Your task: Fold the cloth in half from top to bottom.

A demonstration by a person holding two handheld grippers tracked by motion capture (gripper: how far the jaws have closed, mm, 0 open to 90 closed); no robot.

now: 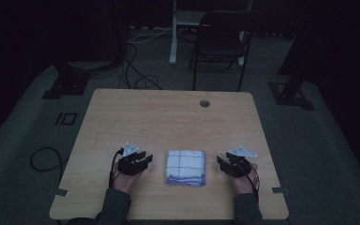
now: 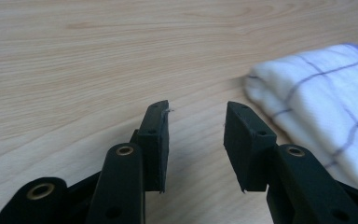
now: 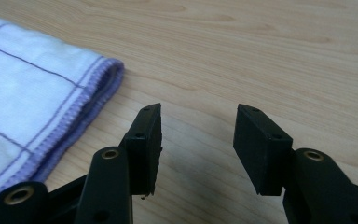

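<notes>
A folded white cloth with a thin purple grid lies flat on the wooden table near its front edge. My left gripper rests just left of it, open, with only bare wood between its jaws. In the left gripper view the cloth lies to the right of the open gripper. My right gripper sits just right of the cloth, open and holding nothing. The right gripper view has the cloth's purple-stitched edge to the left of the gripper. Neither gripper touches the cloth.
A round cable port sits in the table near its far edge. Beyond the table stand a black chair and a white post. Cables trail over the dark floor at the back left.
</notes>
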